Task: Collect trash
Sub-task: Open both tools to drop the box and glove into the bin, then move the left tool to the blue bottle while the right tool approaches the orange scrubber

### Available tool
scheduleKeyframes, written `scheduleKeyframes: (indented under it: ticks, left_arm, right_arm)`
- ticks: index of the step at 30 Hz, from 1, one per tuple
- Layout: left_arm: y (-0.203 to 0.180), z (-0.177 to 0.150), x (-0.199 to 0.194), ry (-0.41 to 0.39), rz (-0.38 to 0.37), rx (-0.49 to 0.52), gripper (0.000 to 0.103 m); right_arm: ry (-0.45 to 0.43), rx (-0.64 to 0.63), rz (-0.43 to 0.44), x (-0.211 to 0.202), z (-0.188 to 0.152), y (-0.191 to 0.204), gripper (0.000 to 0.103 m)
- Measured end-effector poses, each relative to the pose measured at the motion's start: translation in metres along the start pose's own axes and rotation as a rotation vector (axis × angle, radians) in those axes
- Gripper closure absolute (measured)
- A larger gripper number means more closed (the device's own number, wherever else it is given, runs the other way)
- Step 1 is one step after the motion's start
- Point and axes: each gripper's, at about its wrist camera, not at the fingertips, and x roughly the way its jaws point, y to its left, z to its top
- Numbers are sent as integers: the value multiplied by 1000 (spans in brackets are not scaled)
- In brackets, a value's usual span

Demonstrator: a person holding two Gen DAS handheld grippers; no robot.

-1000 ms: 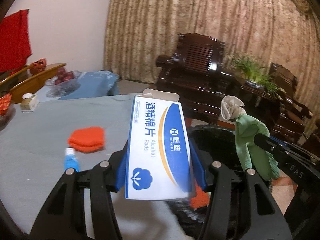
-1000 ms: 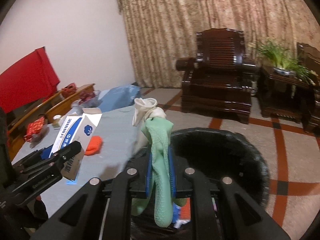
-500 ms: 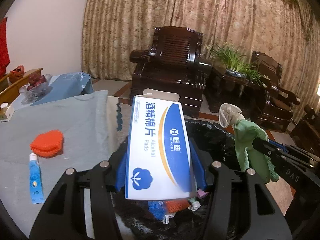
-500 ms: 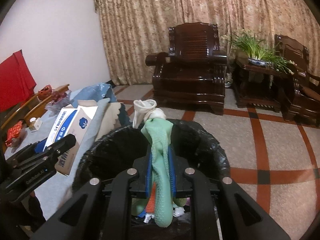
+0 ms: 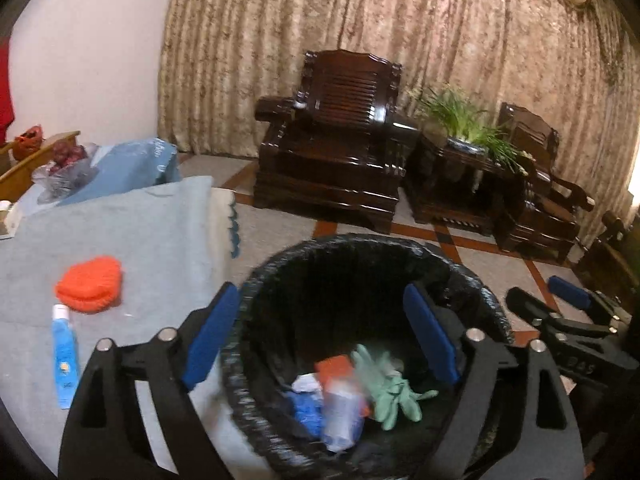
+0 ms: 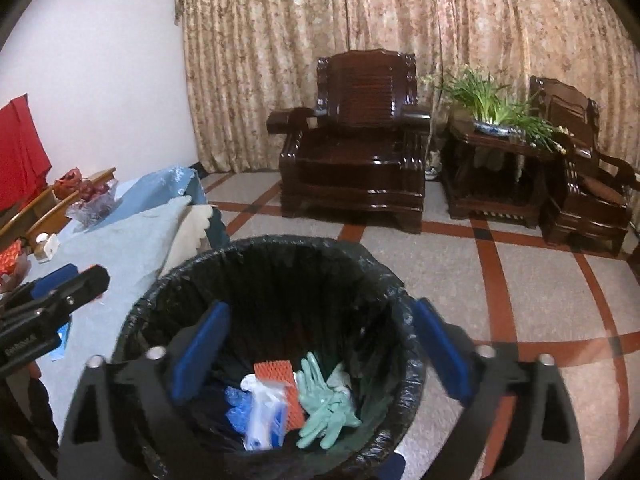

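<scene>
A bin lined with a black bag stands beside the table. Inside lie a green glove, the white-and-blue alcohol pads box, an orange net piece and blue scraps. My left gripper is open and empty over the bin. My right gripper is open and empty over the bin too. On the table lie an orange knitted pad and a blue tube.
The table has a light blue cloth. A bowl of red fruit sits at its far end. Dark wooden armchairs and a side table with a plant stand by the curtain. The floor is tiled.
Both grippers opened. The alcohol pads box fell from the left gripper and the green glove from the right one; both now lie in the bin.
</scene>
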Motion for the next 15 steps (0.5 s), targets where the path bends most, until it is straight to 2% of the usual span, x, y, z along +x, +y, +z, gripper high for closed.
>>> scheduleKeyframes:
  ticks: [8, 15]
  left_arm:
    - [65, -8, -40, -39, 167, -52, 13]
    - [136, -17, -74, -56, 345, -114, 13]
  right_arm:
    - [-14, -11, 103, 1, 3, 42, 6]
    - [-25, -88, 238, 7, 1, 113, 6]
